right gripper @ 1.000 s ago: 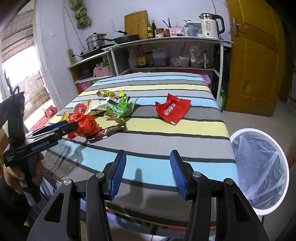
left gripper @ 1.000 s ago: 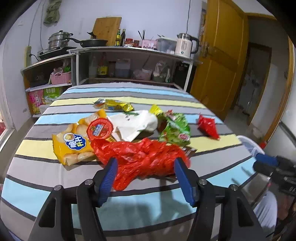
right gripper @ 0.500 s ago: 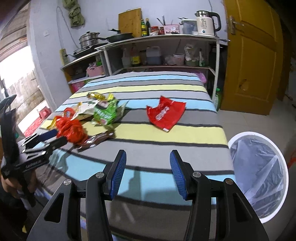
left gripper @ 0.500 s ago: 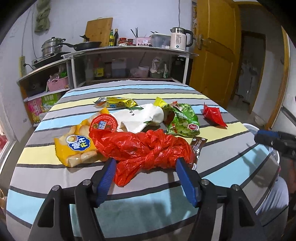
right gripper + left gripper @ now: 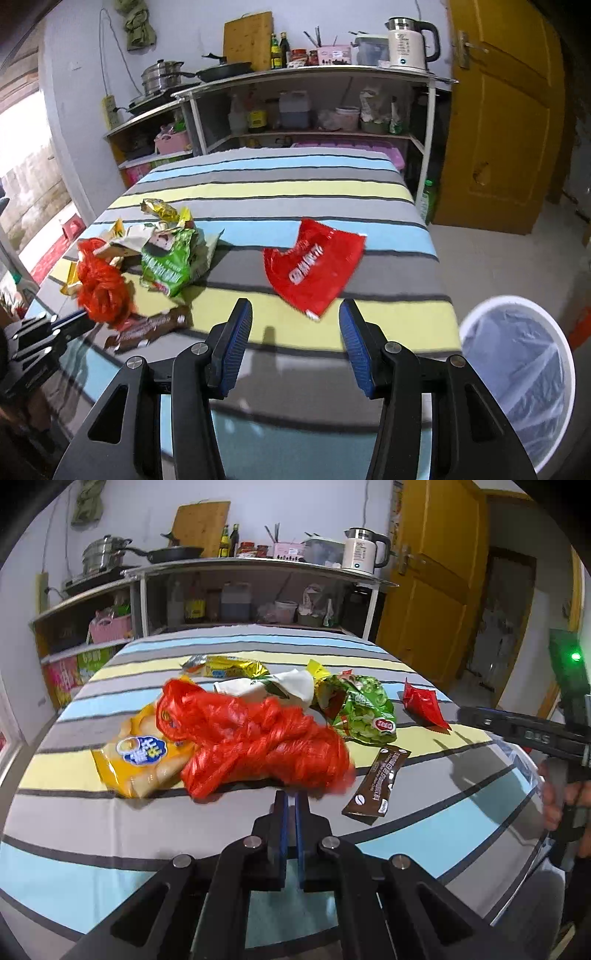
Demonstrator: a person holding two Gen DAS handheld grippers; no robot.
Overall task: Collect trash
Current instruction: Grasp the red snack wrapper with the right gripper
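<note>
While the striped table [image 5: 266,188] fills both views, a white lined trash bin [image 5: 517,373] stands on the floor off its near right corner. On the left part of the table lies a heap of wrappers, where the left gripper [image 5: 290,805] has its fingers clenched on the near edge of the red plastic bag [image 5: 258,746]. Beside it lie a green snack bag [image 5: 362,709] and a brown sachet [image 5: 380,779]. Farther right, the right gripper [image 5: 295,343] hovers with fingers spread, just near of the red wrapper [image 5: 314,266].

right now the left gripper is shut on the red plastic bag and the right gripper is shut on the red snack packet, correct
Only partly. The left gripper is shut on the red plastic bag, but the right gripper is open, short of the red snack packet, as the right wrist view shows.
</note>
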